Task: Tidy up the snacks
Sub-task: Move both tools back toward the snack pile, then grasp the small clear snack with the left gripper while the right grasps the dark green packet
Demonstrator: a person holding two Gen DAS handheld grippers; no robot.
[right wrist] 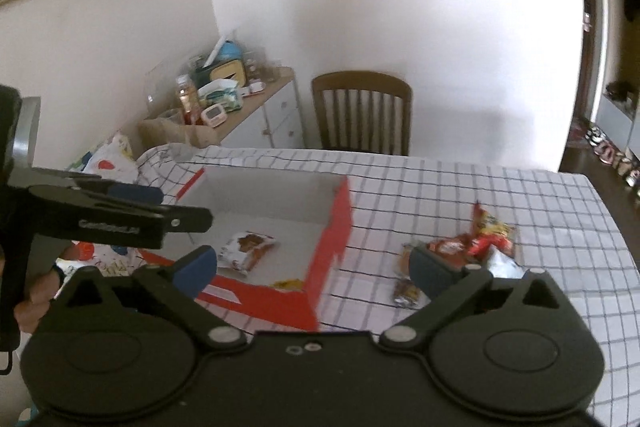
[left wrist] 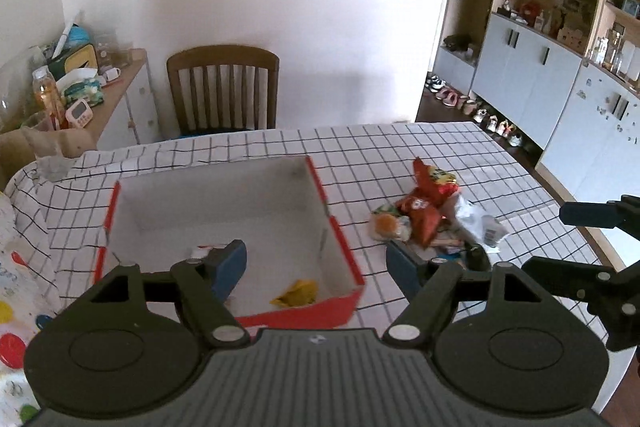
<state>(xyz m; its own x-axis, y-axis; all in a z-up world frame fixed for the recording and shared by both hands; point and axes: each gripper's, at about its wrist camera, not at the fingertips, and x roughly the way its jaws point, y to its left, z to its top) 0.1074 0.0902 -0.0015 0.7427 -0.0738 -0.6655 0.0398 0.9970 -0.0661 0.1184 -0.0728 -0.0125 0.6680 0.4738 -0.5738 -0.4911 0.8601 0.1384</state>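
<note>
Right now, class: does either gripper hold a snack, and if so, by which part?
Nothing is held. The left gripper and right gripper both stand open and empty above the table.

The box (right wrist: 336, 223) stood open-topped on the table (right wrist: 500, 195), its red walls the only barrier to reaching in — two packets lay on its floor, the rest bare. Right of it the snack pile (left wrist: 432, 215) crowded the cloth; between box and pile ran a clear strip. The chair (left wrist: 222, 87) probably stood clear of the far edge.
</note>
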